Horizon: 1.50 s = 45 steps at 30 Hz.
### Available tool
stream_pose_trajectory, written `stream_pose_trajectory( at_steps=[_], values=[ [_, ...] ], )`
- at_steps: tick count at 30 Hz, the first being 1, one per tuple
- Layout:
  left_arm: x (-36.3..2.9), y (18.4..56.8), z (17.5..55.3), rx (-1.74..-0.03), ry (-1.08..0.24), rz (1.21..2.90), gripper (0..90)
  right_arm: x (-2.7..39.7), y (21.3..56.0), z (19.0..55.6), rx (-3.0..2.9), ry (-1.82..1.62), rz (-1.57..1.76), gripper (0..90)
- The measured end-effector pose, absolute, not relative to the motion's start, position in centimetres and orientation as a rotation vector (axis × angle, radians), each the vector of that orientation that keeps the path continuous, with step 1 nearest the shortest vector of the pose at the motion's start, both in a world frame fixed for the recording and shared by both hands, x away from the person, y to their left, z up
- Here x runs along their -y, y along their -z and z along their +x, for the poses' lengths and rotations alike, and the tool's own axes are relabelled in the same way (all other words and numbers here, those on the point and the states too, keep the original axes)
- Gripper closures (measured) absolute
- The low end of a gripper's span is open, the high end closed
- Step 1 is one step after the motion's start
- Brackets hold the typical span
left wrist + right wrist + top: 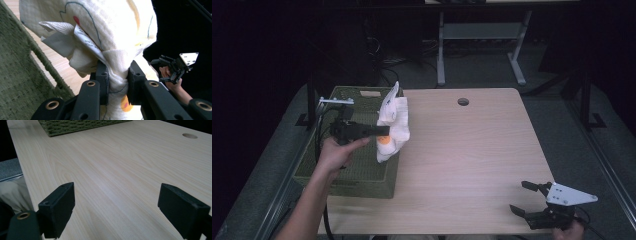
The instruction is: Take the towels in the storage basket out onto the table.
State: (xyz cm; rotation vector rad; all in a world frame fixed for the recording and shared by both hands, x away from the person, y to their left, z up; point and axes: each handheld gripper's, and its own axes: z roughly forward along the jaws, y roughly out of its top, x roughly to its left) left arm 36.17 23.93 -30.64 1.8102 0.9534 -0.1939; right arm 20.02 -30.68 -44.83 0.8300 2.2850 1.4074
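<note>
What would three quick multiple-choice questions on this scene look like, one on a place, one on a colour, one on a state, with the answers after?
1. Where does the cloth hang?
A. over the basket's right edge
B. at the table's round hole
C. beside the right claw

2. What colour is the woven basket?
A. red
B. olive green
C. blue

3. How does the right claw stand?
A. shut on the cloth
B. shut on the basket
C. open, holding nothing

Answers:
1 A, the left claw grips the cloth beside the basket rim.
2 B, its weave shows green in every view.
3 C, the right gripper view shows bare table between its jaws.
</note>
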Motion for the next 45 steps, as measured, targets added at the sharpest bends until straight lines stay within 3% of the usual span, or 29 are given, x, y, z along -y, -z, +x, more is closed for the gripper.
stream_pose_trajectory(
  at_steps=[45],
  values=[
    [-13.1,32.3,38.3,-0.850,0.287,1.945,75.3,30.9,44.6,20.0,-2.269,-1.430,0.810,13.8]
  ],
)
